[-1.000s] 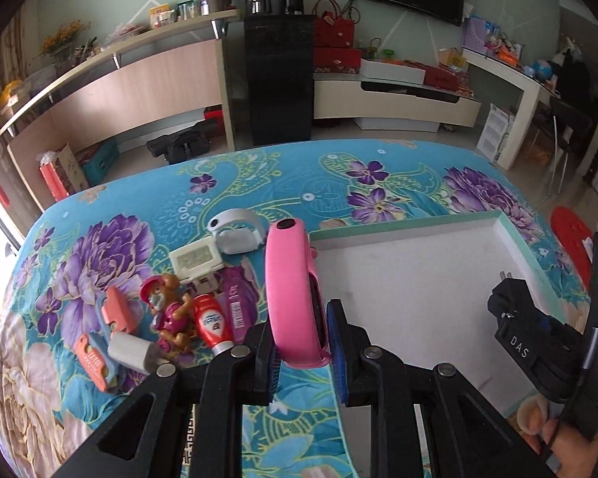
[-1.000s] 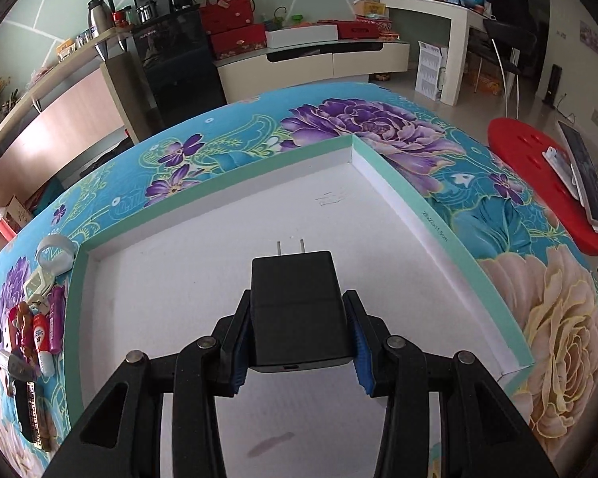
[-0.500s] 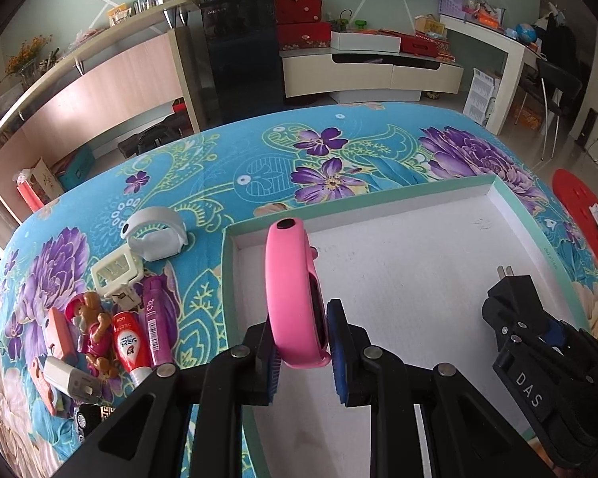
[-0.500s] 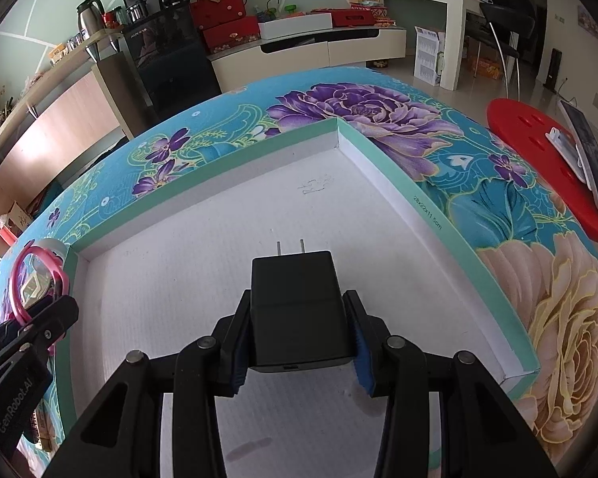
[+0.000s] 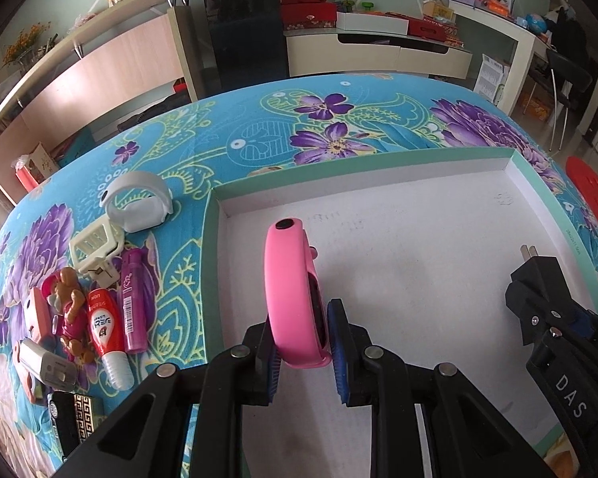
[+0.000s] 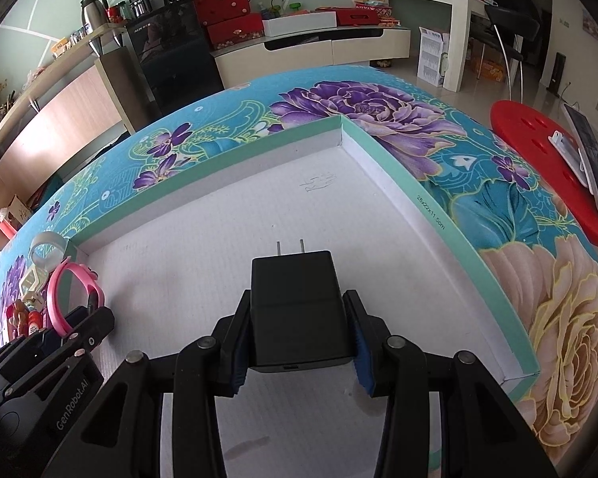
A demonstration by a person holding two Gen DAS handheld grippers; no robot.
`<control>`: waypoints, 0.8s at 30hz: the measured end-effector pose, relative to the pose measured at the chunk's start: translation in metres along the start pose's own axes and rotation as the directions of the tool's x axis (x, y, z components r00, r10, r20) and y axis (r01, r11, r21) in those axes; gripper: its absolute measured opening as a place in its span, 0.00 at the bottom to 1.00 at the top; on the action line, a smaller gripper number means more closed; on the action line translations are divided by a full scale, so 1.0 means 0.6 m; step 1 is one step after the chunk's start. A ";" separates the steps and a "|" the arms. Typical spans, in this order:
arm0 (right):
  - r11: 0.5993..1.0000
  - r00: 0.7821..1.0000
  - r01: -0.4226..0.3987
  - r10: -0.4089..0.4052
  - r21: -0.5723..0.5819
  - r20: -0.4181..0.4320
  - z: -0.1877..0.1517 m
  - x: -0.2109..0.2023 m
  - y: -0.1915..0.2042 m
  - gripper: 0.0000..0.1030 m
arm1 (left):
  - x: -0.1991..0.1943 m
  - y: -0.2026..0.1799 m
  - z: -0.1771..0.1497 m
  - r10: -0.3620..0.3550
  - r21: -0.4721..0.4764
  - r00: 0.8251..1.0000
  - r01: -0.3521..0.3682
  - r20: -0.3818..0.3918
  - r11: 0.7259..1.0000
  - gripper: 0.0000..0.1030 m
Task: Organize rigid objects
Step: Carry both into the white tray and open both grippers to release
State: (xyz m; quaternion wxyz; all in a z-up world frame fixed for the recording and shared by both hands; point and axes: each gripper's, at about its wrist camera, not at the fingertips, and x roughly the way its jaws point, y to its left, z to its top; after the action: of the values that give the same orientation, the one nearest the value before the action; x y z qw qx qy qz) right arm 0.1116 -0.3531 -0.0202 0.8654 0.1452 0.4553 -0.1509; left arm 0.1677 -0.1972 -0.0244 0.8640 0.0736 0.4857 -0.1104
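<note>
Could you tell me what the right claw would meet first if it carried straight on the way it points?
Probably the white floor of the green-rimmed cardboard box, since the right claw, shut on the black plug adapter, tilts downward. Depth is unclear; nothing else lies ahead.

A box [image 5: 209, 279] is set on the table [image 5: 227, 119]. Left of it, on the table, small things are gathered: a ring holder [image 5: 139, 207] farthest back, then a frame [image 5: 95, 249], with a tube [image 5: 133, 298], a bottle [image 5: 107, 330] and a figure [image 5: 69, 310] side by side nearer.
</note>
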 end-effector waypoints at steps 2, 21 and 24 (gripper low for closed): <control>1.000 1.000 0.001 -0.001 -0.003 0.000 0.000 0.000 0.001 0.43 | 0.002 0.001 -0.001 0.002 -0.002 1.000 -0.002 -0.003 1.000 0.23; 1.000 0.999 -0.015 0.017 -0.024 0.048 0.002 -0.016 0.009 0.43 | -0.033 0.031 0.005 0.033 -0.053 0.998 -0.031 0.044 0.998 0.45; 0.999 0.998 -0.019 0.020 -0.026 0.060 0.003 -0.022 0.011 0.43 | -0.046 0.040 0.007 0.042 -0.069 0.997 -0.037 0.065 0.997 0.50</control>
State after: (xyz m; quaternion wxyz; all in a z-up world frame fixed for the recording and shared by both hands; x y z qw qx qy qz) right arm 0.1084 -0.3460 -0.0076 0.8820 0.1342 0.4292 -0.1410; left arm 0.1633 -0.1717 0.0020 0.8837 0.0500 0.4586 -0.0791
